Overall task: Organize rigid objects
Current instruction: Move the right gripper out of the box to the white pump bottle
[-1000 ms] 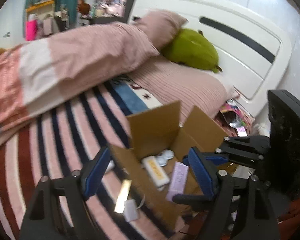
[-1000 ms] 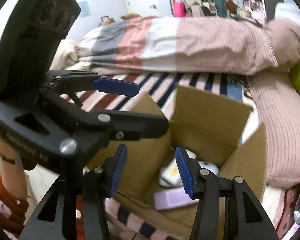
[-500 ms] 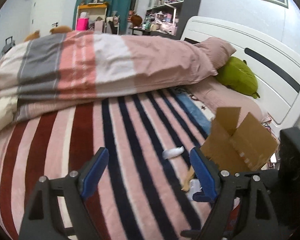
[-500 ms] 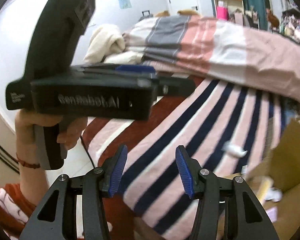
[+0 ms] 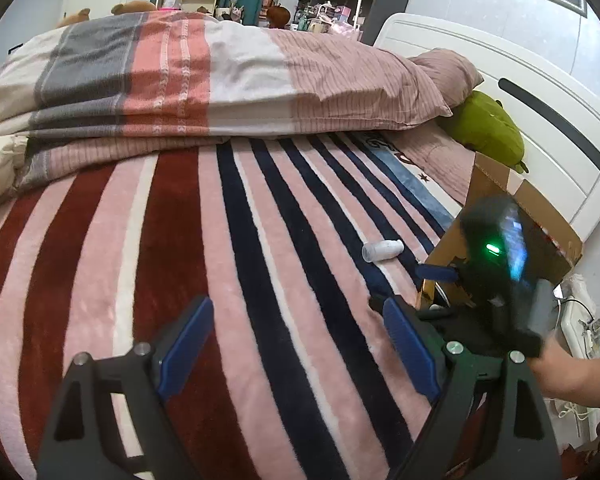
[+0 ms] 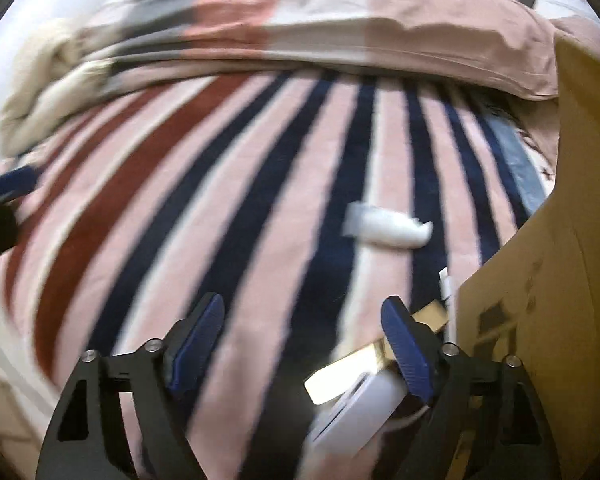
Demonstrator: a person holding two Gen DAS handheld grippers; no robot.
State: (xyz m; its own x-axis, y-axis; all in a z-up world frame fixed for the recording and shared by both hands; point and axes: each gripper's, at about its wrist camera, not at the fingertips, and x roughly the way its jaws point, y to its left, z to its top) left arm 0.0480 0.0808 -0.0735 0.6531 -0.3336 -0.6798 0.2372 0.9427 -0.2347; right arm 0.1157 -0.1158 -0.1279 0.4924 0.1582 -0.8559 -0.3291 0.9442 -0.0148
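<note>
Both your grippers are opening over the striped blanket (image 5: 260, 280), nothing between the jaws: left gripper (image 5: 296, 344), right gripper (image 6: 300, 340) (blurred). White bottle (image 5: 381, 249) lies loose beside the cardboard box (image 5: 511, 196), probably next for boxing.

Both your grippers are angled down: left gripper (image 5: 296, 344) and right gripper (image 6: 300, 340), jaws opening, nothing between them.

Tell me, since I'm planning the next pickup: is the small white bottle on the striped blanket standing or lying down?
Lying down. The small white plastic bottle rests on its side on the striped blanket, apart from the cardboard box.
</note>
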